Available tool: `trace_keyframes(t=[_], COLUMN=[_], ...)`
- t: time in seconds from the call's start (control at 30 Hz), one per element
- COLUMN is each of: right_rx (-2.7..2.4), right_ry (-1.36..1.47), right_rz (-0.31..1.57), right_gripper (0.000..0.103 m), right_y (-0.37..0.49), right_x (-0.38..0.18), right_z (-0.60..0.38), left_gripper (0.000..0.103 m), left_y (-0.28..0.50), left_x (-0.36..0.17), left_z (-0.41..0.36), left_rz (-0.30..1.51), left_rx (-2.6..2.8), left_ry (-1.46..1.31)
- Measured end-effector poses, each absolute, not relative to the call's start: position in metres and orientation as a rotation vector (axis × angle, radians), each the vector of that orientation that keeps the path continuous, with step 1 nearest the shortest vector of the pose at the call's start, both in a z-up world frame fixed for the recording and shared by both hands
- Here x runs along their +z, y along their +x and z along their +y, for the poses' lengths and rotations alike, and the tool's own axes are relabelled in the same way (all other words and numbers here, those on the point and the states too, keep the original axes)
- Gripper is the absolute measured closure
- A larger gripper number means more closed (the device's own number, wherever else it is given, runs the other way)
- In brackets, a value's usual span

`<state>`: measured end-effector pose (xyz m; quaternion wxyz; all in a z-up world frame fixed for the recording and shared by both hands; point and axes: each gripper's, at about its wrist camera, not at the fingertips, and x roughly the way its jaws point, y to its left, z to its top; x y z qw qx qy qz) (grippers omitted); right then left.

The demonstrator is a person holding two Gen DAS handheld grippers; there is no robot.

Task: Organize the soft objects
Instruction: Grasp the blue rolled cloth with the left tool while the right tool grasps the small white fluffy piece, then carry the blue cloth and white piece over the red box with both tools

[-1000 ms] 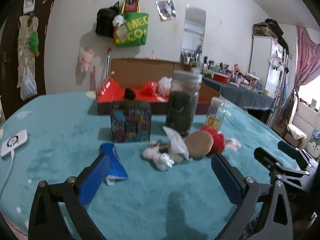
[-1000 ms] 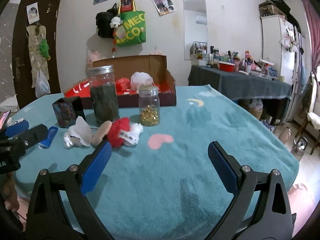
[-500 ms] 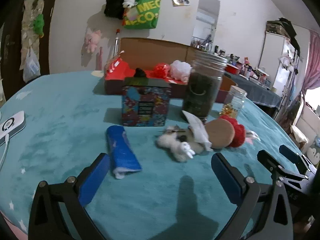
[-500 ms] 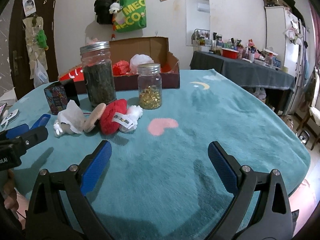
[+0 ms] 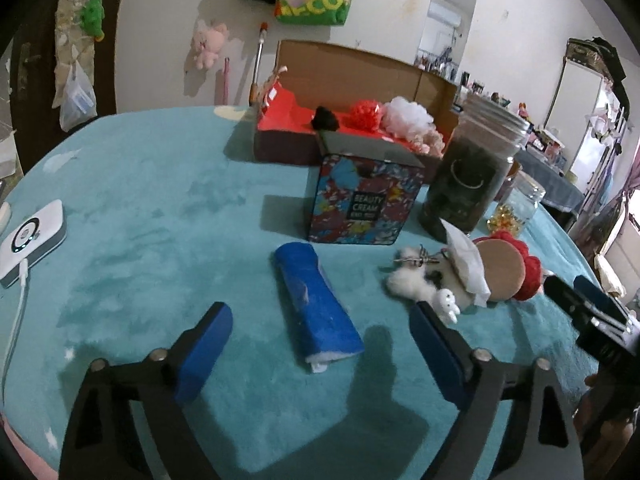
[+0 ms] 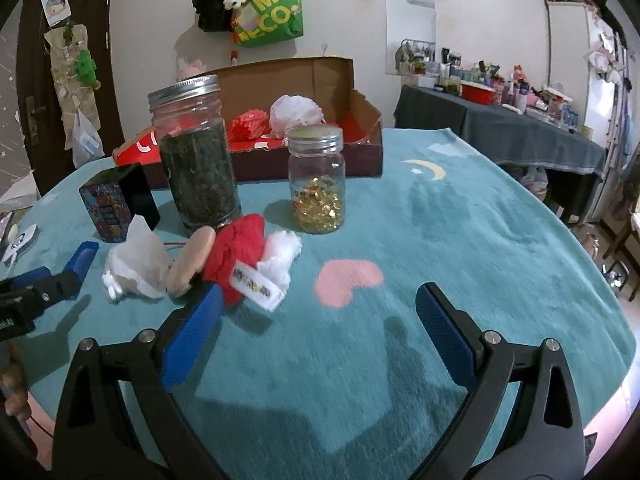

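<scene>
A blue rolled cloth (image 5: 316,300) lies on the teal tablecloth (image 5: 160,240). My left gripper (image 5: 320,320) straddles its near end; the jaws are closing and the pads do not touch it. To the right lie a white plush toy (image 5: 420,284), a tan round puff (image 5: 500,268) and a red plush (image 5: 530,270). In the right wrist view my right gripper (image 6: 320,300) stands open over a pink heart print. Its left fingertip (image 6: 208,304) is just in front of the red plush (image 6: 236,252). Nothing lies between the jaws.
A cardboard box with red lining (image 5: 280,116) at the back holds red and white mesh puffs. In front stand a patterned cream box (image 5: 364,200), a tall dark-filled jar (image 6: 196,160) and a small jar of gold bits (image 6: 316,188). A white device with cable (image 5: 32,236) lies left.
My left gripper came forward and tipped down until the blue roll lay between its fingers, and its jaws narrowed a little. My right gripper closed in on the red plush.
</scene>
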<state>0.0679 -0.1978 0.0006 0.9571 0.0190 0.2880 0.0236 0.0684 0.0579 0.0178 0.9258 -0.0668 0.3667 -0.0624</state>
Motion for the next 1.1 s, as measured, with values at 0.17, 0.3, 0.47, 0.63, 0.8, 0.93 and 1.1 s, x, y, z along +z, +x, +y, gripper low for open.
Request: trace_keyframes(t=[0.17, 0.3, 0.47, 0.63, 0.8, 0.93, 1.1], right_rx=[0.066, 0.120, 0.205, 0.301, 0.391, 0.383, 0.375], right_ry=[0.081, 0.156, 0.309, 0.348, 0.380, 0.372, 0.347], right_rz=[0.621, 0.669, 0.769, 0.827, 0.841, 0.801, 0.762], right_gripper=[0.004, 0.005, 0.028, 0.075, 0.092, 0.093, 0.093], right_y=[0.085, 0.102, 0.122, 0.132, 0.134, 0.128, 0.120], right_x=[0.010, 0.011, 0.000, -0.008, -0.009, 0.002, 0.017], right_z=[-0.206, -0.216, -0.233, -0.233, -0.226, -0.228, -0.229], left_gripper=[0.042, 0.075, 0.079, 0.080, 0.080, 0.080, 0.080], left_y=[0.079, 0.088, 0.095, 0.101, 0.107, 0.106, 0.106], left_x=[0.018, 0.017, 0.021, 0.027, 0.031, 0.032, 0.034], left_z=[0.051, 0.044, 0.040, 0.031, 0.035, 0.036, 0.036], left_rz=[0.775, 0.790, 0.812, 0.806, 0.805, 0.802, 0.795], left_rx=[-0.166, -0.196, -0.252, -0.277, -0.268, -0.268, -0.269], left_ry=[-0.111, -0.075, -0.108, -0.078, -0.087, -0.080, -0.067])
